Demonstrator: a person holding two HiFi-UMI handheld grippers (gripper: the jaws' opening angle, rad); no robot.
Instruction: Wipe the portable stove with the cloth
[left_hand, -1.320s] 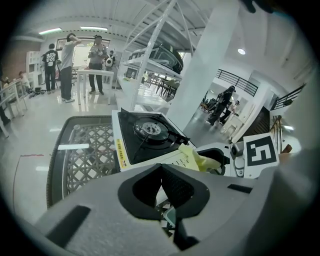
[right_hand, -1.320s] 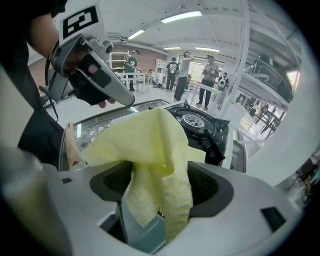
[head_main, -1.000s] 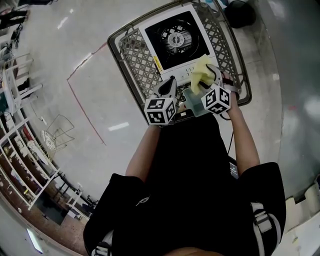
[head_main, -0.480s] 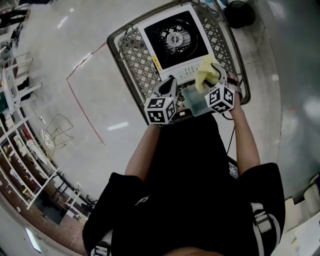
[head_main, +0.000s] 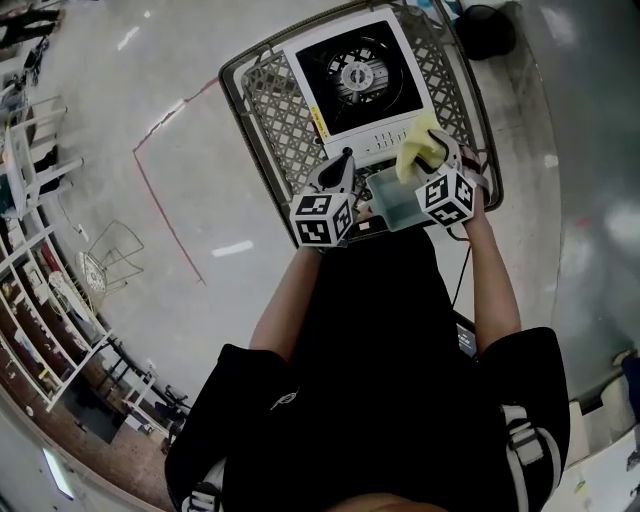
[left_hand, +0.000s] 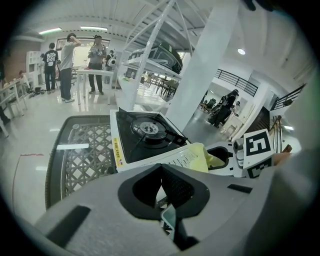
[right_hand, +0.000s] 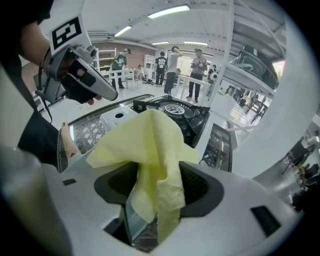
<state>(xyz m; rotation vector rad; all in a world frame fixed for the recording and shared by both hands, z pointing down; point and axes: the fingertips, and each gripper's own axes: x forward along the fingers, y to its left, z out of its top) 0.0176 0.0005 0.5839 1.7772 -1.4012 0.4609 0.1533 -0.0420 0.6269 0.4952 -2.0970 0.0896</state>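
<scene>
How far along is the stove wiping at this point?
Done: the yellow cloth is picked up, in the right tool, whose jaws have just been closing on it. In hand: the cloth sits at the near right corner of the portable stove; contact is unclear. Left: the wiping itself; no wiped patch shows. The left tool is shut near the front edge.

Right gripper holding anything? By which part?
Yes: the right gripper holds the yellow cloth by a bunched middle part between its jaws, which have just been closing; loose cloth spills ahead of and behind them.
</scene>
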